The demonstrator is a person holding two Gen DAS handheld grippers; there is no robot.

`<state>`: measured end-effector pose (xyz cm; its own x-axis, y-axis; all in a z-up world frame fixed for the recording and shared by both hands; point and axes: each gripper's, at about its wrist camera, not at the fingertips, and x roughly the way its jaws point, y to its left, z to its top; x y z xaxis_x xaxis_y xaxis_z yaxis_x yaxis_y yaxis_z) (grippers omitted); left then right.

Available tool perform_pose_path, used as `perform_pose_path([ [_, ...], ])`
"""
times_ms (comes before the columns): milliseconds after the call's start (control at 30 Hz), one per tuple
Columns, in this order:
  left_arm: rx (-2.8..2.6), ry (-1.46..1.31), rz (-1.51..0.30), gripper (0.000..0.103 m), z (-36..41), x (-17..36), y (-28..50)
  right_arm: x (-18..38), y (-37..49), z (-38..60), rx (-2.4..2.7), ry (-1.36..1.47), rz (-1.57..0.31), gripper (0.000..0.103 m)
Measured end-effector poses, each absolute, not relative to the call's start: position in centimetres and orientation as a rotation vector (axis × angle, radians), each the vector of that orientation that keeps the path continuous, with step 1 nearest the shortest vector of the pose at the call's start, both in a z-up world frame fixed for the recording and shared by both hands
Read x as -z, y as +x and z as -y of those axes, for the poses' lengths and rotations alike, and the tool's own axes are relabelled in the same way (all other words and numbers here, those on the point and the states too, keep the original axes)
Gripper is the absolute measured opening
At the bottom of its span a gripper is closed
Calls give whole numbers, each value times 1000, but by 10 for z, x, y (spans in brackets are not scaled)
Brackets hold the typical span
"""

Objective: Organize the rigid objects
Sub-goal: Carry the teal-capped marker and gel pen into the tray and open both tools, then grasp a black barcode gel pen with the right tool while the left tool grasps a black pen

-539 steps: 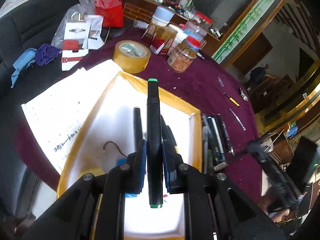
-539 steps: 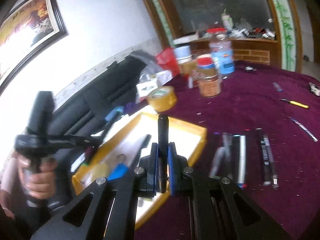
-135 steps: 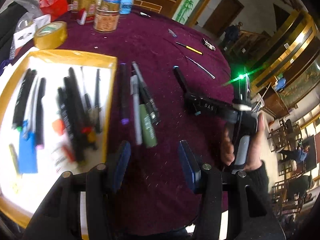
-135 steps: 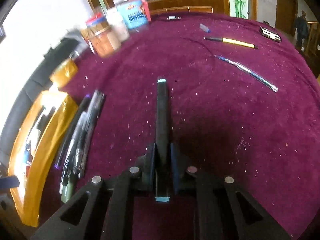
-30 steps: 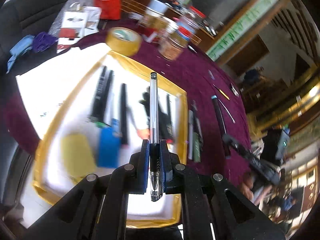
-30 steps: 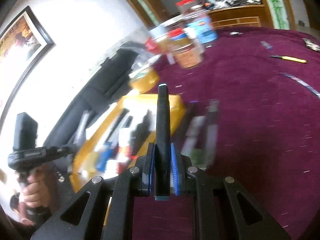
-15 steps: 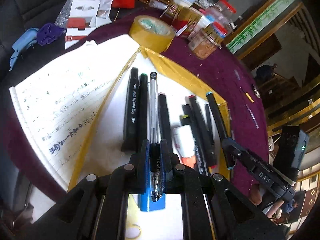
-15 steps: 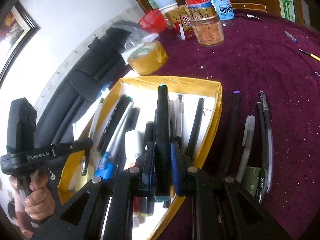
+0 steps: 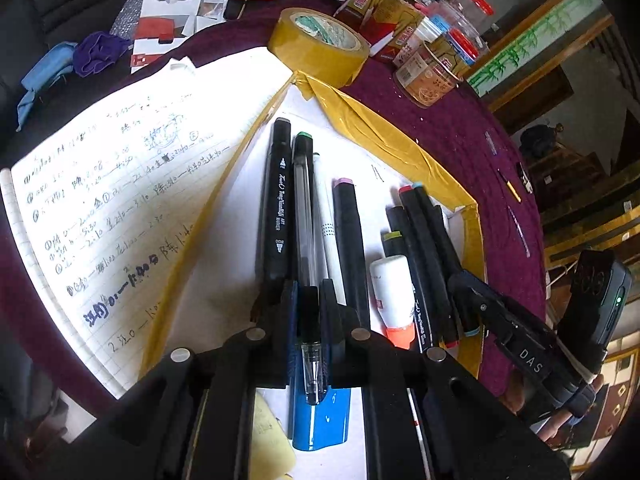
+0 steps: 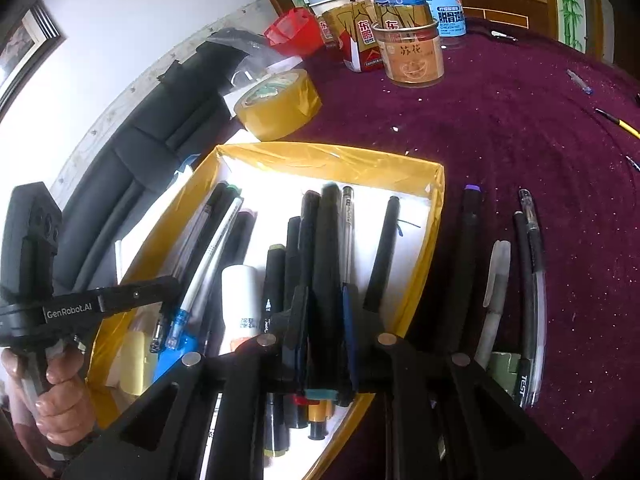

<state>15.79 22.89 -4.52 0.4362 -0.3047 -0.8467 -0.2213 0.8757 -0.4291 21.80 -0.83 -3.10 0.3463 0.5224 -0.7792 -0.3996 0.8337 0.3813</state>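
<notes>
Most pens sit in yellow tray (image 10: pixel 436 184); left tool (image 9: pixel 308 308) clamps clear pen (image 9: pixel 305 216) over it, right tool (image 10: pixel 324 320) opening around black marker (image 10: pixel 326 264); several pens (image 10: pixel 528 264) remain on counter (image 10: pixel 520 128) at 3 o'clock.

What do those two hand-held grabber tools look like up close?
Both are matte black plastic. The left gripper and right gripper each have two angular arms with silver bolts and dark blue fingertip pads. From the other camera, one handle reads "GenRobot.AI" in white, the other "DAS", beside a small green light.
</notes>
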Motion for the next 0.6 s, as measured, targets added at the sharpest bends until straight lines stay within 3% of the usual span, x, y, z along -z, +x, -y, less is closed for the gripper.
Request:
perform_pose_path([
  [67, 68, -539, -1125, 13, -229, 44, 157, 26, 215, 12, -621, 158, -1045, 27],
  [133, 71, -544, -1110, 24, -228, 41, 153, 19, 211, 16, -631, 162, -1016, 45],
  [367, 54, -474, -1014, 30, -202, 7, 124, -12, 192, 61, -652, 200, -927, 45],
  [600, 138, -434, -990, 33, -150, -10, 95, 1, 201, 131, -544, 285, -966, 45],
])
